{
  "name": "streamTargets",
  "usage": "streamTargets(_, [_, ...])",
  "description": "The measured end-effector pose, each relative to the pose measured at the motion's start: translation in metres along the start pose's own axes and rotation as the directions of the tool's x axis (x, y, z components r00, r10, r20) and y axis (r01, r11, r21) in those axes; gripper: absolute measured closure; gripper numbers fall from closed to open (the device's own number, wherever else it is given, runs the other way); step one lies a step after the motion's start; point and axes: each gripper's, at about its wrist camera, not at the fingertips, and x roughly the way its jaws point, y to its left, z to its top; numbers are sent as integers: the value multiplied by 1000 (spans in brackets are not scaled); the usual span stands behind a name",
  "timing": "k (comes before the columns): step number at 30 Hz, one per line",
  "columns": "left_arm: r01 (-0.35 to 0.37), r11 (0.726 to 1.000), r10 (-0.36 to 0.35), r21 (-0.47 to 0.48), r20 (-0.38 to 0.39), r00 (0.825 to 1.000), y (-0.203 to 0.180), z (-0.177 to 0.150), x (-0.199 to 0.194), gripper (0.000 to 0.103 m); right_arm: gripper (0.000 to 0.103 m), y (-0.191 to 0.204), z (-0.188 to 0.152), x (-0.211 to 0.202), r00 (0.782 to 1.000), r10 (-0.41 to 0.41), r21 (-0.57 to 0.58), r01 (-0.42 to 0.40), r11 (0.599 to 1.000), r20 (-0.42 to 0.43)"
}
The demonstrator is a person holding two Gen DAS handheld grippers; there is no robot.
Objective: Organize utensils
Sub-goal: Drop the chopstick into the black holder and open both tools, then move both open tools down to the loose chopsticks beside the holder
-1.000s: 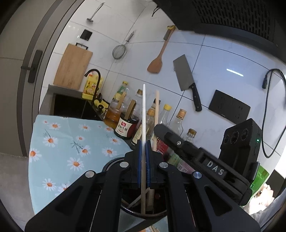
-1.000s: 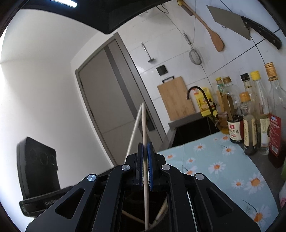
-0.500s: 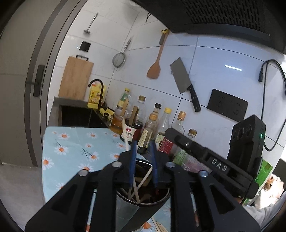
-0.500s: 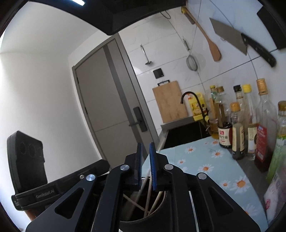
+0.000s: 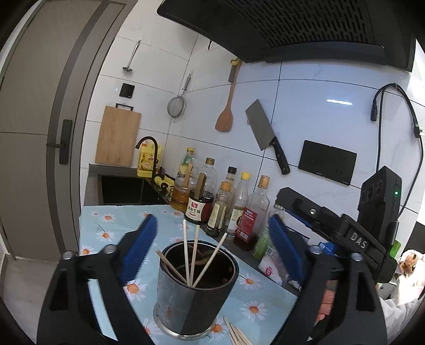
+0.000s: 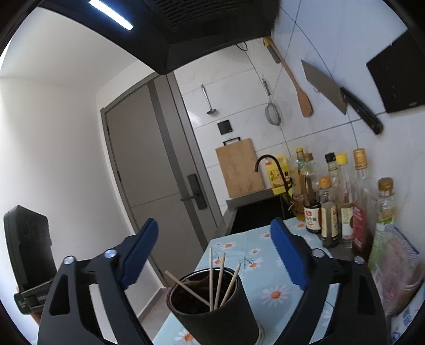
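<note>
A dark round utensil holder (image 5: 196,289) stands on the daisy-print cloth (image 5: 106,228); it also shows in the right wrist view (image 6: 212,305). Several wooden chopsticks (image 5: 191,254) stand loosely in it, also seen in the right wrist view (image 6: 217,278). My left gripper (image 5: 212,246) is open and empty, above and around the holder. My right gripper (image 6: 215,254) is open and empty, above the holder too. More loose chopsticks (image 5: 236,334) lie on the cloth beside the holder's base.
Several sauce and oil bottles (image 5: 225,204) line the wall behind the holder. A sink with a black tap (image 5: 148,159) lies at the far end. A cleaver (image 5: 265,138), a wooden spatula (image 5: 225,116) and a strainer (image 5: 176,106) hang on the tiles. A range hood (image 5: 292,24) hangs overhead.
Both grippers were shut on a chopstick over the holder. Both have opened wide and pulled back. The chopsticks now stand in the holder.
</note>
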Motion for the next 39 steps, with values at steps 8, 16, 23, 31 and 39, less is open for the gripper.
streamTargets(8, [-72, 997, 72, 11, -52, 996, -3, -6, -15, 6, 15, 14, 2, -28, 1000, -26, -32, 25, 999, -13])
streamTargets(16, [-107, 993, 100, -41, -156, 983, 11, -27, -24, 6, 13, 20, -10, -47, 988, -139, -80, 133, 988, -74])
streamTargets(23, [-154, 988, 148, -4, -244, 958, 16, -45, -29, 6, 12, 19, -31, -61, 966, -222, -102, 209, 973, -135])
streamTargets(31, [-131, 991, 125, 1, -325, 938, 22, -69, -29, 6, 12, 18, -62, -66, 928, -295, -122, 273, 954, -226])
streamTargets(39, [-76, 997, 73, 7, -414, 907, 18, -93, -12, 6, 12, 13, -94, -69, 873, -372, -147, 342, 928, -316])
